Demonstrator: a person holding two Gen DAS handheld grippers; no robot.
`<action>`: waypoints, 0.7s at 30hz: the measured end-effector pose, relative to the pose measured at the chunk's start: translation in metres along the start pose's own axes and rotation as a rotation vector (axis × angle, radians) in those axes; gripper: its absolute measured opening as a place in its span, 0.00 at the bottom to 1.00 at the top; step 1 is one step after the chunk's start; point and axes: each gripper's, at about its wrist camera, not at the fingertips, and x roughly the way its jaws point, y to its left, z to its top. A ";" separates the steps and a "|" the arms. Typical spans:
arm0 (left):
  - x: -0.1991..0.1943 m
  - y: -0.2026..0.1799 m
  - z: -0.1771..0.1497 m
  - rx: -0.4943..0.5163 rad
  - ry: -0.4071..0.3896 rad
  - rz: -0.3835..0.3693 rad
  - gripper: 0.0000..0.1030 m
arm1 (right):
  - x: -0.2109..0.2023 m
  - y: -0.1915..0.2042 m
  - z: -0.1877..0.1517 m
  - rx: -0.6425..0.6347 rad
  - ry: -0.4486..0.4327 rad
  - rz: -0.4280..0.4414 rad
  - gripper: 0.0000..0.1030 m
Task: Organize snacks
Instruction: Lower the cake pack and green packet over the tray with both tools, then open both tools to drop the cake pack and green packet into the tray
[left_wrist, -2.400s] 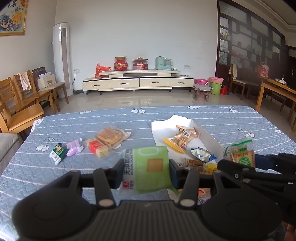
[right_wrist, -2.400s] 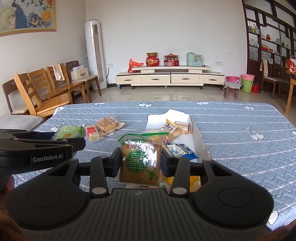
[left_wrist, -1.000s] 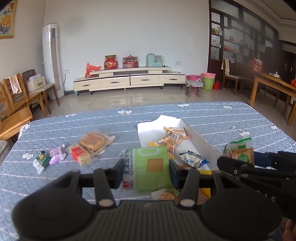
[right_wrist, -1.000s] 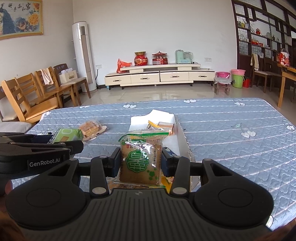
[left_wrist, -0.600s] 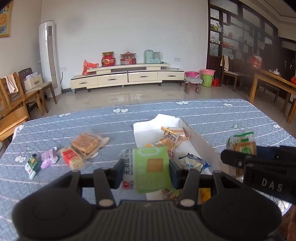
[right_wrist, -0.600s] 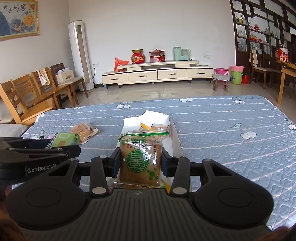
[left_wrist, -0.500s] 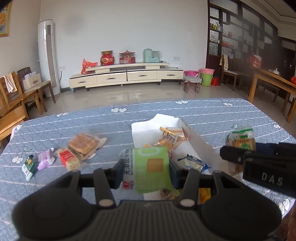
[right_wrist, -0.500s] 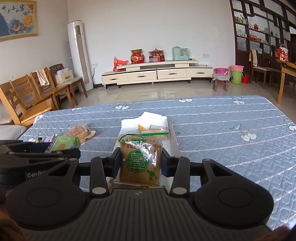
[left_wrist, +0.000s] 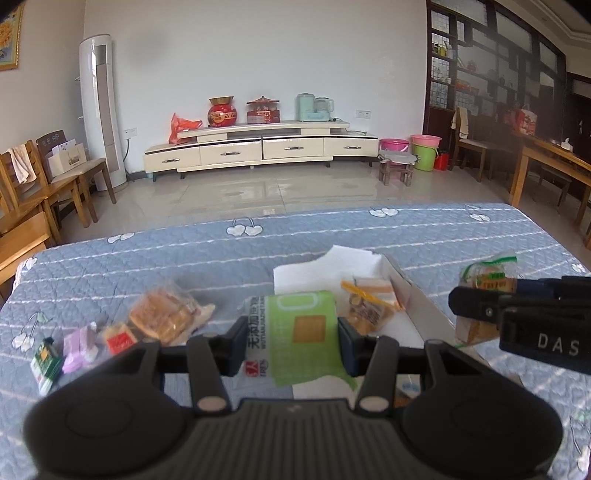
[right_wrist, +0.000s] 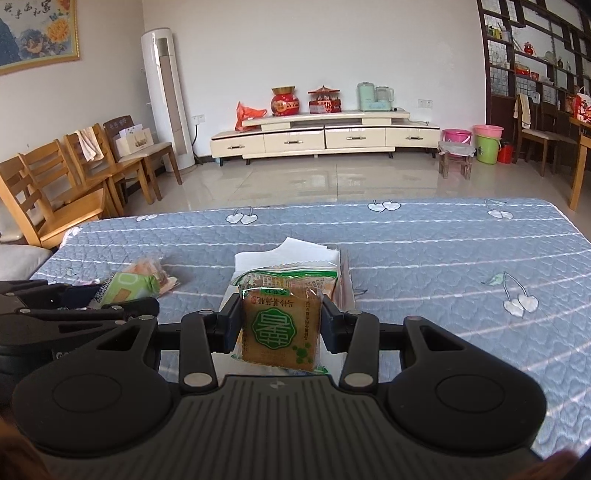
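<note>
We've got two snacks in hand. The green pack (left_wrist: 301, 338) sits pinched between the jaws of our left gripper (left_wrist: 291, 338), pads pressed on both its sides, white strip w/ red print on its left edge. The brown cake pack (right_wrist: 280, 328), clear wrap w/ a green round logo, is clamped the same way in our right gripper (right_wrist: 280, 326), held upright, its green-topped seal at 12 o'clock.

Both hang over the white box (left_wrist: 417, 299), which lies open on the blue quilted table (left_wrist: 147, 258). In the left view the box is at approx 1 o'clock from the green pack, w/ a yellow-orange pack (left_wrist: 369, 306) inside; more wrappers lower in the box are mostly hidden behind the gripper. In the right view the box (right_wrist: 288, 254) is at 12 o'clock, right behind the cake pack, contents mostly hidden.

Loose snacks on the table, at 9–10 o'clock from the green pack: a clear bag of bread slices (left_wrist: 166, 317), a small red pack (left_wrist: 120, 338), a lilac pack (left_wrist: 77, 345), a green-white pack (left_wrist: 44, 360). They lie in a rough row, near each other; can't tell if they touch.

Farther out: wooden chairs (right_wrist: 55, 184) at left, a cream TV cabinet (left_wrist: 258, 147) by the far wall, a tall white AC unit (left_wrist: 99, 107) at 11 o'clock, pink and green buckets (left_wrist: 424, 151) at right.
</note>
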 end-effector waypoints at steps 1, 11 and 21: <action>0.005 0.001 0.003 -0.001 0.001 0.002 0.47 | 0.004 -0.001 0.003 0.000 0.005 0.002 0.51; 0.050 0.000 0.028 0.004 0.019 0.019 0.47 | 0.040 -0.012 0.025 -0.006 0.035 0.005 0.51; 0.088 -0.001 0.040 -0.004 0.051 0.000 0.47 | 0.067 -0.012 0.034 -0.011 0.076 0.000 0.51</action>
